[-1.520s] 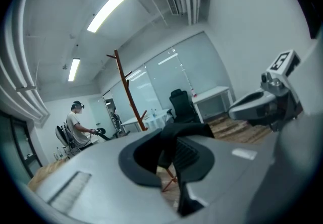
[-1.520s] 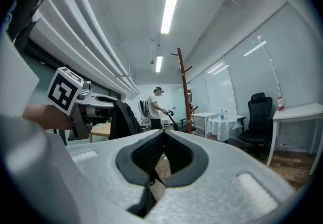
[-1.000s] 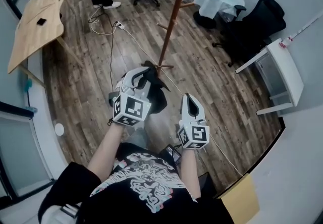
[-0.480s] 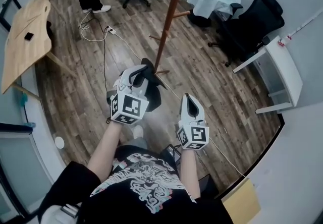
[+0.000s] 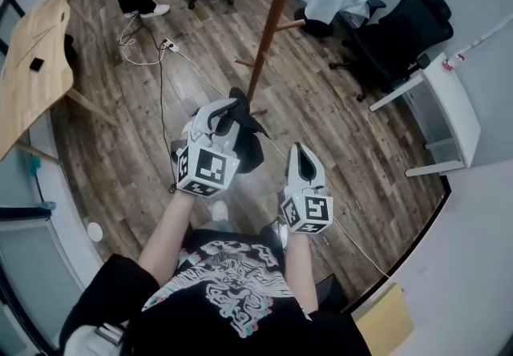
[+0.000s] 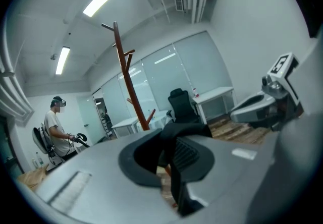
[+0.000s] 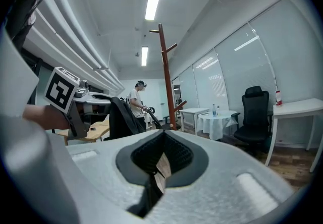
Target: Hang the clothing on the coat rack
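Rack [image 5: 271, 30] at 12 o'clock has drawn closer within 1 second, so hanging nears. Clothing [image 5: 251, 146], black, dangles pinched in the left gripper [image 5: 227, 112]. The right gripper [image 5: 298, 155], at 5 o'clock of it, is closed and empty.

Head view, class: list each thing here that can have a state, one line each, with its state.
Left gripper: shut on the black fabric garment.
Right gripper: shut, nothing between its jaws.
Black fabric garment: hanging from the left gripper, not on the rack.
Brown wooden coat rack: upright, visible pegs bare.
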A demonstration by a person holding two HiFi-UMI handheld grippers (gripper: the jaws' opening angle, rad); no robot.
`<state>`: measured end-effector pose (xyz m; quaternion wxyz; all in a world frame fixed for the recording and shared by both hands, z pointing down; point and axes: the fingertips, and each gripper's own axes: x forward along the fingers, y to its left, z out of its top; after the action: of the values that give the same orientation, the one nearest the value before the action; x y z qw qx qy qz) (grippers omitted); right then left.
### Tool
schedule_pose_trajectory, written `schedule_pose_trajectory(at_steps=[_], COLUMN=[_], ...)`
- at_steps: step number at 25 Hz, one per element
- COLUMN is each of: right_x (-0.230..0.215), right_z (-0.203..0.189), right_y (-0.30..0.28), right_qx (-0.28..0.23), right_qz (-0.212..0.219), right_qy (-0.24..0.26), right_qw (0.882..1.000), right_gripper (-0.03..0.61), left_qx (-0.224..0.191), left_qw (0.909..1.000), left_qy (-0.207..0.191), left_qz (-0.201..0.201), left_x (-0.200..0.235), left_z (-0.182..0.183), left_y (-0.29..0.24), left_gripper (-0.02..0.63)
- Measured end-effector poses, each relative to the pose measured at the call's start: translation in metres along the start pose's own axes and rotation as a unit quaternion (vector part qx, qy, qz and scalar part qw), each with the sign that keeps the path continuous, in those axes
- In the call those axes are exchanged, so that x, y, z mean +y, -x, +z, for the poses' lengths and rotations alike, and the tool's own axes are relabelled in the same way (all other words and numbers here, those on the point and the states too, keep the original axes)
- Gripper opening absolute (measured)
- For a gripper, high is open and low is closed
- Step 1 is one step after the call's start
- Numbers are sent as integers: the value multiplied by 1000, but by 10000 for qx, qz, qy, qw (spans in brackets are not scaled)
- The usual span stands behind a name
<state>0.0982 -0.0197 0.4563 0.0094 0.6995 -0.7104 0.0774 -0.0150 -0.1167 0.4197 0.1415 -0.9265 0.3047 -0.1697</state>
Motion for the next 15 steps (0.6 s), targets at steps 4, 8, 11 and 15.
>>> schedule_pose_trajectory(at_steps=[4, 8, 11, 15], right_x=[1, -2, -3, -3], right_z=[-1, 2, 7, 5], right_y=[-10, -22, -29, -40], right_qx=[10, 22, -55, 8], right_qz=[-34, -34, 42, 159], right_qy=[16, 40, 33, 112], right_qw=[10000, 10000, 10000, 9998], right_gripper=[-2, -2, -2, -2], left_qx=[-65, -86, -77, -78], left_qw=[9999, 9998, 9998, 9998], left_qy=[-22, -15, 12, 37], left_qz=[-120, -167, -162, -155], left_x=[3, 11, 16, 23], left_z=[2, 3, 2, 2], left_y=[-11, -19, -25, -36], left_gripper=[17, 17, 17, 17])
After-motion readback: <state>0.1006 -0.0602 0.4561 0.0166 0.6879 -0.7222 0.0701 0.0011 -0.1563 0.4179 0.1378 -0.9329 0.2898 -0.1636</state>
